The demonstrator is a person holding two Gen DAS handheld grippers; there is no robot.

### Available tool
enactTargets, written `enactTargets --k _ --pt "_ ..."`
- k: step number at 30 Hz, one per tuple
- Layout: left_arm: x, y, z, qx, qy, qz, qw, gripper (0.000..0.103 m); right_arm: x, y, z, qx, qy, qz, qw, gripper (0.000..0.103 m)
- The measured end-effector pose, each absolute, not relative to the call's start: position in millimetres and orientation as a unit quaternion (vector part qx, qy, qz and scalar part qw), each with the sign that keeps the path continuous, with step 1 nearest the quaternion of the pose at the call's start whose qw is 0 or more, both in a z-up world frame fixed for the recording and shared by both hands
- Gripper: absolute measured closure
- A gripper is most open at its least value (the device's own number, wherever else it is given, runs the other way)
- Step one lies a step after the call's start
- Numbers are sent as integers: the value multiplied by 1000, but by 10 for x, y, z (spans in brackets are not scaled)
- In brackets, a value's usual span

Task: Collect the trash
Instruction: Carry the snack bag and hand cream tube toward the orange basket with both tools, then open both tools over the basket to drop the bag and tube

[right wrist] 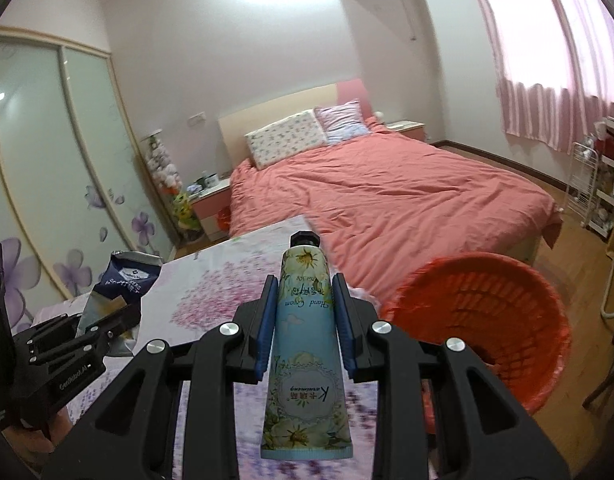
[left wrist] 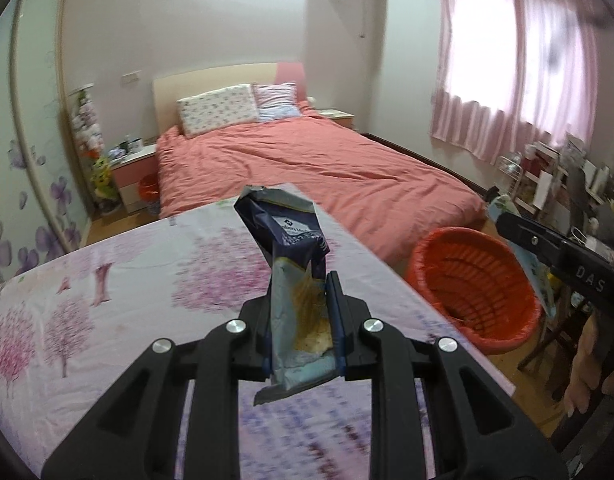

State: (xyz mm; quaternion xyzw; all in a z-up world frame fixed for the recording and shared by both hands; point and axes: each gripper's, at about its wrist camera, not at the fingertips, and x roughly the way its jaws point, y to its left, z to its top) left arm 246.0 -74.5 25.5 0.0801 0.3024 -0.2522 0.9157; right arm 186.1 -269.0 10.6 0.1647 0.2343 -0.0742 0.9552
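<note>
My left gripper point(left wrist: 301, 322) is clenched on a crumpled dark-blue snack wrapper point(left wrist: 285, 236), held upright above the table with the blossom-print cloth point(left wrist: 119, 280), and my right gripper point(right wrist: 305, 326) is clamped on a hand cream tube point(right wrist: 305, 352), cap pointing away, also over that table. The red basket point(right wrist: 479, 320) stands on the floor just beside the table's right edge, between the table and the bed with the coral cover point(right wrist: 395, 200).

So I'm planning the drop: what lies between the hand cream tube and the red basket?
Nothing solid. In the right wrist view the hand cream tube, clamped in the right gripper, is separated from the red basket only by the table's edge.
</note>
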Motion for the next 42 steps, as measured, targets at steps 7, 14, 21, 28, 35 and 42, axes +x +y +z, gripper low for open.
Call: enactTargets --k 7,14,21,28,35,42 --pt "2392 -1444 121 94 314 -302 895 80 1770 -3149 -84 188 242 -113 945 75" --pt "2356 -2083 -44 106 327 -345 873 80 1714 -3601 -237 215 243 -145 935 75" --pt "2318 -2616 -241 109 346 -383 849 80 1691 -3921 -396 245 250 -165 922 75" --pt "2399 -3031 -530 118 377 -381 836 63 1777 -4221 -530 279 263 -162 909 73" --pt "2498 -2919 -655 112 394 -366 836 54 1528 -4325 -504 285 246 -187 907 49" --pt "2210 -2376 -453 108 355 -343 863 38 1150 -3922 -245 183 201 -243 931 11"
